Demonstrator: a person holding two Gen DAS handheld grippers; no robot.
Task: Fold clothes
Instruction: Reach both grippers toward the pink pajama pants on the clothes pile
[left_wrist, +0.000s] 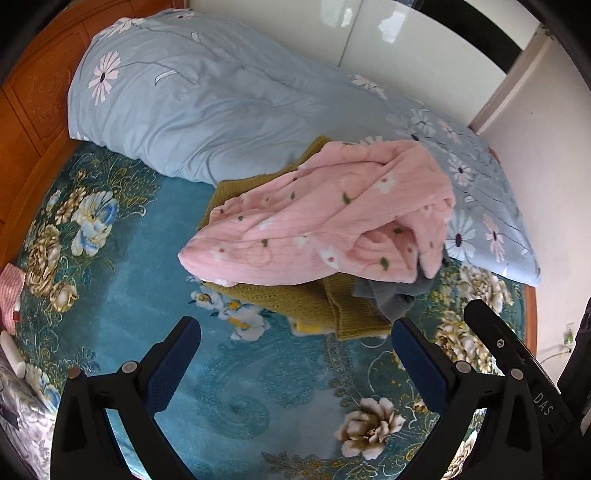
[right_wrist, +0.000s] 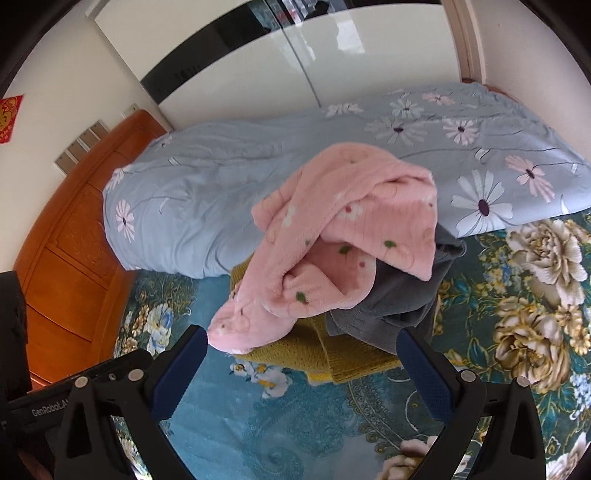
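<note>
A pile of clothes lies on the teal floral bedspread (left_wrist: 147, 295). A crumpled pink fleece garment with small flowers (left_wrist: 325, 218) lies on top of the pile; it also shows in the right wrist view (right_wrist: 347, 236). Under it are a mustard-yellow knit garment (left_wrist: 314, 306) (right_wrist: 332, 354) and a grey garment (left_wrist: 388, 295) (right_wrist: 399, 299). My left gripper (left_wrist: 295, 332) is open and empty, just short of the pile. My right gripper (right_wrist: 301, 341) is open and empty, its jaws on either side of the pile's near edge.
A rolled light-blue quilt with daisies (left_wrist: 207, 99) (right_wrist: 221, 206) lies behind the pile. A wooden headboard (left_wrist: 33, 103) (right_wrist: 74, 240) stands at the left. White wardrobe doors (right_wrist: 295, 66) stand behind the bed. The other gripper's body (left_wrist: 517, 354) shows at the right.
</note>
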